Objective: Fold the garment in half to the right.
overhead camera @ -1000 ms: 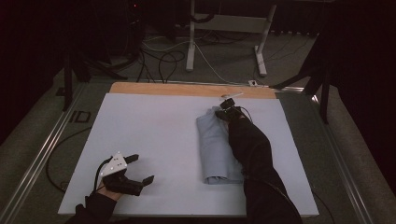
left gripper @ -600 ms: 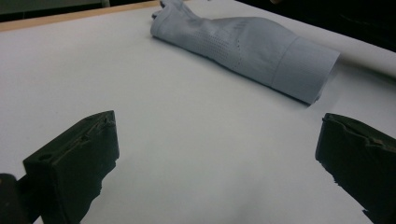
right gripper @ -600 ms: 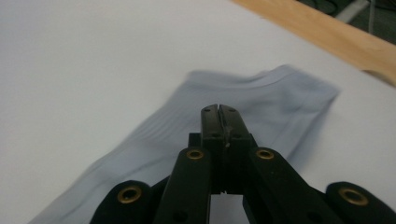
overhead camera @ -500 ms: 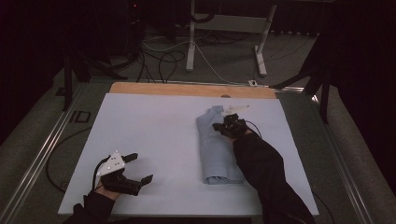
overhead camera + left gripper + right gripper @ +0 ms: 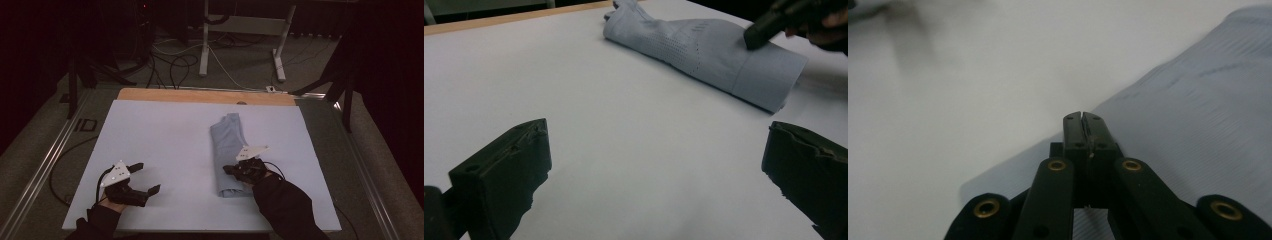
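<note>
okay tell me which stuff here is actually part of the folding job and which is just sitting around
Part of the job:
- folded light blue cloth
- right gripper, jaws shut, over the cloth's near end
- left gripper, jaws open, apart from the cloth
- white table sheet

Just lying about:
- cables on the floor
- white stand legs

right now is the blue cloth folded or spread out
Folded: the blue cloth lies as a narrow, layered strip on the table, with a doubled edge at its near end.
</note>
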Action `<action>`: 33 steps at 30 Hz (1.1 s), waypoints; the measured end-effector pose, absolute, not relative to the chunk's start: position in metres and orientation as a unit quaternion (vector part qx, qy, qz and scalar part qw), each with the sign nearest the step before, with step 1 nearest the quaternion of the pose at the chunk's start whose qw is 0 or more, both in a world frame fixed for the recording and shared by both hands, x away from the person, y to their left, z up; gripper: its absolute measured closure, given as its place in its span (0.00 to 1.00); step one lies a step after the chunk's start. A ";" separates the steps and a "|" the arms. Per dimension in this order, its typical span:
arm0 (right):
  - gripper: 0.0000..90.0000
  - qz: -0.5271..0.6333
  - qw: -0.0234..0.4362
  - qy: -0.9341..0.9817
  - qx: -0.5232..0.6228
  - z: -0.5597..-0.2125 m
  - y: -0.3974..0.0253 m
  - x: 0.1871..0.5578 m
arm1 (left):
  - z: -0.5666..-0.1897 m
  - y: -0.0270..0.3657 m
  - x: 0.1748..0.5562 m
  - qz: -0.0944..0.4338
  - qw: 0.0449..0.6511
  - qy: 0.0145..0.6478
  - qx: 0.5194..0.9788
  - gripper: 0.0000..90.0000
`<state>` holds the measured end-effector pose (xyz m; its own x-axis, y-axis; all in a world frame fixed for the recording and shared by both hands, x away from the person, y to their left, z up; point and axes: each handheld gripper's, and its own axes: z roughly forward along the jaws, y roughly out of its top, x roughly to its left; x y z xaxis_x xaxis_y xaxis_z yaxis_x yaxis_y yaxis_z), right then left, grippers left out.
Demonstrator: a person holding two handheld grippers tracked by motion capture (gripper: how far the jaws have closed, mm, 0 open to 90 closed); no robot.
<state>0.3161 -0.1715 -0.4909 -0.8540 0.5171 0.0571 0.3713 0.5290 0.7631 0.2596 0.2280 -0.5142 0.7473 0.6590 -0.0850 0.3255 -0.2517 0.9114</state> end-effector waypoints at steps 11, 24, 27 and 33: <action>1.00 0.399 0.056 0.878 0.260 -0.528 -0.166 0.302 | -0.514 0.227 0.260 0.153 0.525 0.316 0.775 0.00; 1.00 0.404 0.031 0.885 0.229 -0.536 -0.155 0.290 | -0.514 0.227 0.260 0.151 0.524 0.320 0.774 0.00; 1.00 0.409 0.028 0.882 0.231 -0.537 -0.157 0.290 | -0.514 0.227 0.259 0.153 0.523 0.316 0.776 0.00; 1.00 0.414 0.009 0.878 0.239 -0.530 -0.159 0.292 | -0.512 0.228 0.259 0.154 0.525 0.317 0.774 0.00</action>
